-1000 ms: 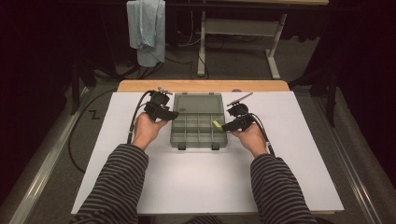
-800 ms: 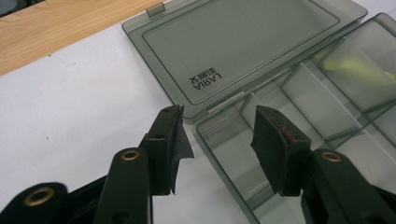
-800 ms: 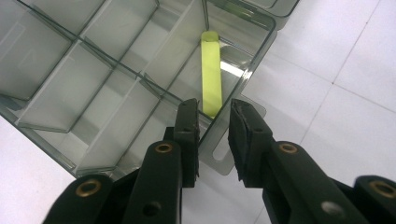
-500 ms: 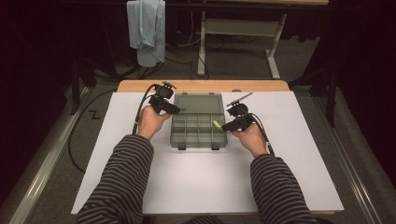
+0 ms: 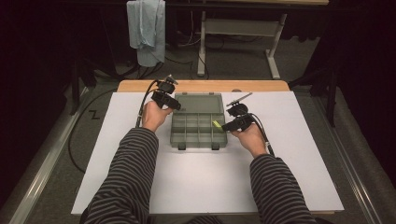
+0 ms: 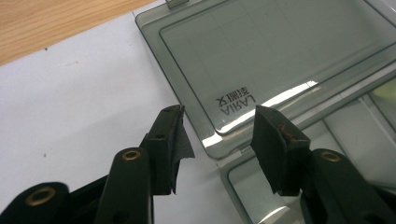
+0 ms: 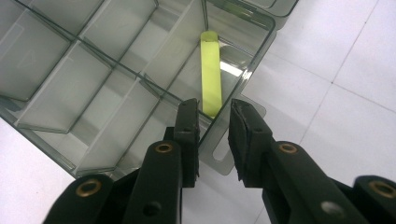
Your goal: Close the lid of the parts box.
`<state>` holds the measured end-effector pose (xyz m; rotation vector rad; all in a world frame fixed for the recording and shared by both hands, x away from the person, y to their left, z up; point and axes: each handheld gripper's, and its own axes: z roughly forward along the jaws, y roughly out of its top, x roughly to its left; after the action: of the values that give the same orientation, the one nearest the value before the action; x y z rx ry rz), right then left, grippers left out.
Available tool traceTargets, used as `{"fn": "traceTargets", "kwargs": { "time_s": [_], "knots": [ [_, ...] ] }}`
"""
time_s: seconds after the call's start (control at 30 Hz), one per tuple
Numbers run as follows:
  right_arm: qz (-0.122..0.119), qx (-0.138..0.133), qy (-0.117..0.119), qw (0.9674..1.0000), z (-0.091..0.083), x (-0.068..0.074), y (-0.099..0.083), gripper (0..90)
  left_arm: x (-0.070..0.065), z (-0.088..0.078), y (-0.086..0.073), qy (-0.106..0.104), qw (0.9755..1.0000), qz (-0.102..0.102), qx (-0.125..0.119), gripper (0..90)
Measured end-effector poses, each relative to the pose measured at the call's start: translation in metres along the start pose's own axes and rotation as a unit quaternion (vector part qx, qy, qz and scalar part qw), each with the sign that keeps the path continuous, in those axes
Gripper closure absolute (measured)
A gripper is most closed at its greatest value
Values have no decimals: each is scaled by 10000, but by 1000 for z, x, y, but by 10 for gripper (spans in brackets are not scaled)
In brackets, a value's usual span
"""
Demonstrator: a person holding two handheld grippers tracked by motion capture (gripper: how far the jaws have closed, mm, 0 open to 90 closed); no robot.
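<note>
Item: smoky-grey translucent plastic compartment box point(image 5: 198, 133), lying open mid-table on the white tabletop sheet point(image 5: 196, 186), its flat hinged lid point(image 6: 280, 56) folded back toward the bare wooden table edge point(image 5: 140, 86). Contents: one yellow-green plastic stick point(image 7: 211, 74), leaning in the compartment at the box's right wall. Left gripper point(image 6: 219, 130): jaws apart, straddling the lid's near-left corner without pressing it, having just been closing slightly; right gripper point(image 7: 214, 122): jaws narrowly parted over the box's right wall just below the stick's lower end, gripping nothing.
</note>
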<state>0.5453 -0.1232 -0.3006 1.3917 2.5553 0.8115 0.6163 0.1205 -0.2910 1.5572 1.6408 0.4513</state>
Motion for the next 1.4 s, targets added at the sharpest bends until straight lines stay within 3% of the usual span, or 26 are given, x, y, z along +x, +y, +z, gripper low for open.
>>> {"fn": "traceTargets", "kwargs": {
  "time_s": [0.33, 0.8, 1.1, 1.4],
  "knots": [
    [-3, -2, 1, 10000, 0, 0, 0, 756, 7, 15, -4, 56, 9995, -259, 178, 530],
    [-15, -9, -11, 10000, 0, 0, 0, 756, 13, 24, -4, -62, 9971, -709, 277, 517],
    [-15, -9, -6, 10000, 0, 0, 0, 756, 22, 29, -3, -229, 9926, -1139, 366, 498],
    [-23, -10, -16, 10000, 0, 0, 0, 756, 27, 31, -1, -352, 9885, -1426, 374, 482]
  ]
}}
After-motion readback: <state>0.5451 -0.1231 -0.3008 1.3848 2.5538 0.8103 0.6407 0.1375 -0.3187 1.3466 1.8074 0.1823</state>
